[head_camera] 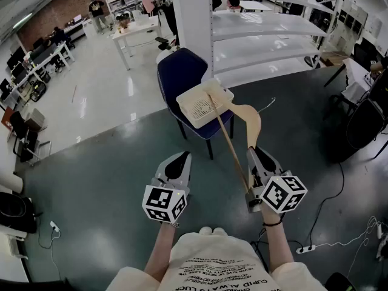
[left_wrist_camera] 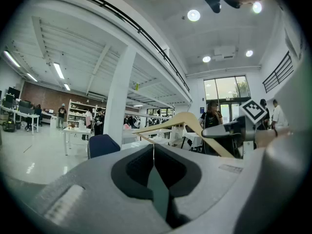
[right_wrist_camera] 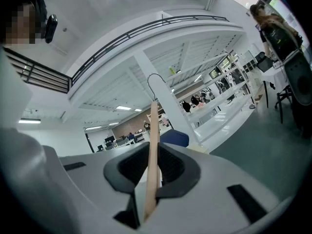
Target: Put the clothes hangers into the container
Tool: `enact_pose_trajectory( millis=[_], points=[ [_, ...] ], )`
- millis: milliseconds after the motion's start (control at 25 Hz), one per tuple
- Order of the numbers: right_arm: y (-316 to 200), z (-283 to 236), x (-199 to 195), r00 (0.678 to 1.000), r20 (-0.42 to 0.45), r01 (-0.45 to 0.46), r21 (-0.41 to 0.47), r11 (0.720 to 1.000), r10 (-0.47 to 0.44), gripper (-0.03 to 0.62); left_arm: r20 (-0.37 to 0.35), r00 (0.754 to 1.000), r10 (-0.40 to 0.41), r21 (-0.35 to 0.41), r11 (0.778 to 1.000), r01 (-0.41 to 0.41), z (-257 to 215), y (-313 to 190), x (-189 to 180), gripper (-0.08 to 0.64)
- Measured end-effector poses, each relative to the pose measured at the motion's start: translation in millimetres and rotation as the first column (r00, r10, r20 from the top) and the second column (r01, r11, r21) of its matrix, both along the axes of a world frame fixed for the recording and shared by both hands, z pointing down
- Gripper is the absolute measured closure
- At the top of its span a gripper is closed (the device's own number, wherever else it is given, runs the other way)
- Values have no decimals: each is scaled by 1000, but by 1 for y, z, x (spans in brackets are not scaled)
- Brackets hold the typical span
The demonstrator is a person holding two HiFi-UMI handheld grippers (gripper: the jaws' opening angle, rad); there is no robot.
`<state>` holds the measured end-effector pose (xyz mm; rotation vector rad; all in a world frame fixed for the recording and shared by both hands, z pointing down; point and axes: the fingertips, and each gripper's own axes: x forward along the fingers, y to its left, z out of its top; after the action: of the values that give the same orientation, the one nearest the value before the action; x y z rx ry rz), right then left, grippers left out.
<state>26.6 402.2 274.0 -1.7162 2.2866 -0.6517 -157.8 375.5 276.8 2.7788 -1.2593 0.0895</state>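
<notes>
A wooden clothes hanger (head_camera: 247,119) is gripped by one end in my right gripper (head_camera: 252,154), which is shut on it. It slants up and to the left, and its far end reaches over a cream perforated basket (head_camera: 195,109) on a blue chair (head_camera: 180,73). In the right gripper view the hanger (right_wrist_camera: 153,145) rises from between the jaws, with its wire hook (right_wrist_camera: 155,80) at the top. My left gripper (head_camera: 180,158) hovers beside the right one, shut and empty. The left gripper view shows the hanger (left_wrist_camera: 187,121) ahead at the right.
White shelving racks (head_camera: 270,38) and a white pillar (head_camera: 193,17) stand behind the chair. A black chair (head_camera: 362,125) is at the right. Cables and a power strip (head_camera: 305,248) lie on the dark floor at lower right. Desks and people are far off at the left.
</notes>
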Motion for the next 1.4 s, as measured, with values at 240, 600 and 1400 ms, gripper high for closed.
enact_pose_trajectory(
  millis=[240, 600, 1400],
  points=[
    [-3, 2, 13, 1000, 4, 0, -4, 1000, 0, 538, 6, 1000, -7, -8, 1000, 7, 2, -3, 10, 537],
    [-6, 8, 38, 999, 27, 20, 10, 1000, -20, 538, -2, 999, -37, -2, 999, 37, 5, -7, 29, 537],
    [-130, 26, 70, 996, 88, 30, -11, 999, -29, 538, 0, 999, -46, -30, 999, 46, 21, -136, 56, 537]
  ],
)
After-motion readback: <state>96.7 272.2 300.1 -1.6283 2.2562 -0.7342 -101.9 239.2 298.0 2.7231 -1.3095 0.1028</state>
